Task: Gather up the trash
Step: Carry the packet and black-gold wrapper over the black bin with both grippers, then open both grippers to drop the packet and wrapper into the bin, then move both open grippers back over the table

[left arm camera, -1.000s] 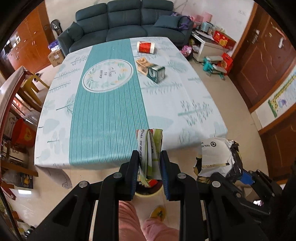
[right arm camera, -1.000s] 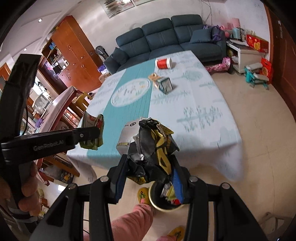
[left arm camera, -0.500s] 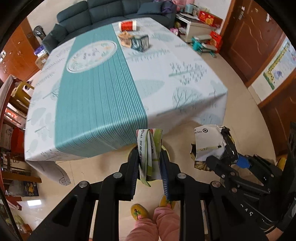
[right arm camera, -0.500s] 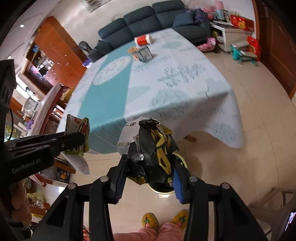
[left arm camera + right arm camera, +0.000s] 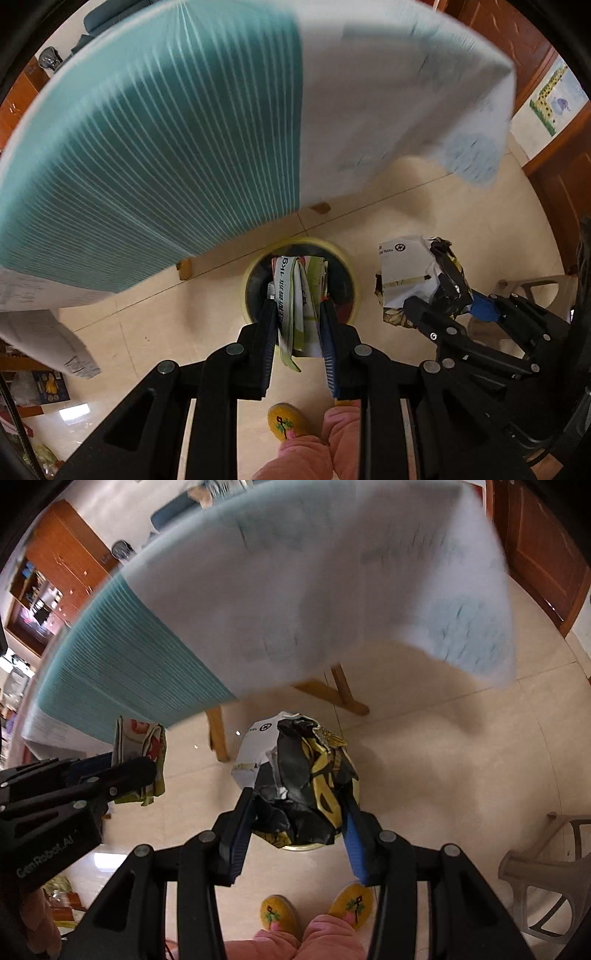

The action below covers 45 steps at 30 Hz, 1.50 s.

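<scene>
Both claws dropped below worktop (image 5: 229, 122) edge. Left claw (image 5: 298, 314) clenched on flat pack (image 5: 295, 295), over bin (image 5: 255, 273). Right claw (image 5: 295, 812) gripping crumpled bag (image 5: 303, 775), also over bin. Next, I'd guess: release.

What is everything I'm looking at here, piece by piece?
Flattened packet: one, green and white, clamped in the left hand-held gripper above the bin.
Crumpled wrapper: one, black, yellow and white, clamped in the right hand-held gripper.
Bin: one, yellow-rimmed, on the floor by the table.
Tablecloth: one, teal-striped and white, draped over the table.
Plastic chair: one, grey, far right.
Slippers: two, yellow, on the person's feet.
Left hand-held gripper: black.
Right hand-held gripper: black.
</scene>
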### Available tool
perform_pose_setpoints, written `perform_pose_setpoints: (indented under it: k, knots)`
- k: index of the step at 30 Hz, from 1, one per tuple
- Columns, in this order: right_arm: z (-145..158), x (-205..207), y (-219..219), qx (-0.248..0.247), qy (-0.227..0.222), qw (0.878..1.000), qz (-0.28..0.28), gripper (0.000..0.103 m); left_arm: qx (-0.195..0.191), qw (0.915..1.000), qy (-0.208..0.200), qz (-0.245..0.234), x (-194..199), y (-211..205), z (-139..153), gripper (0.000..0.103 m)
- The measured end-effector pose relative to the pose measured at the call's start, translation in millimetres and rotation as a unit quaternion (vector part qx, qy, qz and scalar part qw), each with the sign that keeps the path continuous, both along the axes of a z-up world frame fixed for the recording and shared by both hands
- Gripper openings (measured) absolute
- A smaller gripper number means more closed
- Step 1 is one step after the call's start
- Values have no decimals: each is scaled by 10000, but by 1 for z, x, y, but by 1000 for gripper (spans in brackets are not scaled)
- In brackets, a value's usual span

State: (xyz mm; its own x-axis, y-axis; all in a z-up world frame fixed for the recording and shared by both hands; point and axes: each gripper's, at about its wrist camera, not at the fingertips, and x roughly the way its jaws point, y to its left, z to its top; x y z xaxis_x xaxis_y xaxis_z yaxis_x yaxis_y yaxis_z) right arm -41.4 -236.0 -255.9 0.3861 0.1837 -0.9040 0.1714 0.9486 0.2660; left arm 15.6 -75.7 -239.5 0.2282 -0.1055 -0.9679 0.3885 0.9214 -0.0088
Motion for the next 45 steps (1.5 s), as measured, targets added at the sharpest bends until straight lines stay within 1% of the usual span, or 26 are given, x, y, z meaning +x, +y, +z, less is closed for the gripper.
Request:
perform_pose_setpoints:
  k: [2,7,13,15,17,21,22,23,24,25,26,29,31,34,37,40,45]
  knots:
    - [-24,2,5,-105,77,9999,54,45,36,10000,43,-46,2,0,-25,21]
    - [-78,10,8,-224,201,9995,74,46,-16,9999,29,-125,11,-5,-74,21]
    - [-129,22,15,-344,290,9988,215,47,-66,9998,-10,-193,22,-7,-120,22]
    - [-140,24,18,-348,320,9985,265,48,-57,9997,1,-237,25,-6,-132,24]
    - [-154,29,21,-354,353,9983,313,48,-28,9996,-25,-291,27,-5,-143,27]
    - [-169,36,24,-280,357,9982,400,49,27,9993,-72,-353,32,-5,-158,34]
    - [-171,38,23,-264,347,9982,421,49,21,9994,-48,-348,33,-4,-161,37]
    - [-173,40,22,-261,338,9981,435,51,17,9994,-20,-338,33,-5,-163,43]
    - [-175,41,23,-252,332,9981,456,57,18,9995,-2,-301,35,-3,-165,48]
    - [-178,41,23,-232,332,9981,472,62,10,9997,-4,-242,36,-1,-166,58]
    - [-179,42,24,-225,327,9980,483,70,-6,9998,-12,-194,37,0,-166,66]
    - [-179,43,25,-200,259,9981,530,71,-105,9999,-23,-59,39,7,-164,77]
    - [-179,42,25,-230,226,9981,519,71,-98,9999,-55,-7,39,10,-161,82]
    - [-176,42,25,-258,206,9982,494,71,-118,9999,-94,63,39,14,-153,82]
    - [-167,38,25,-329,195,9981,475,71,-133,9997,-136,138,34,20,-137,82]
    - [-146,30,23,-338,172,9986,379,71,-160,9995,-180,182,27,25,-118,82]
    - [-106,19,18,-339,158,9992,153,71,-184,9995,-137,207,9,31,-71,83]
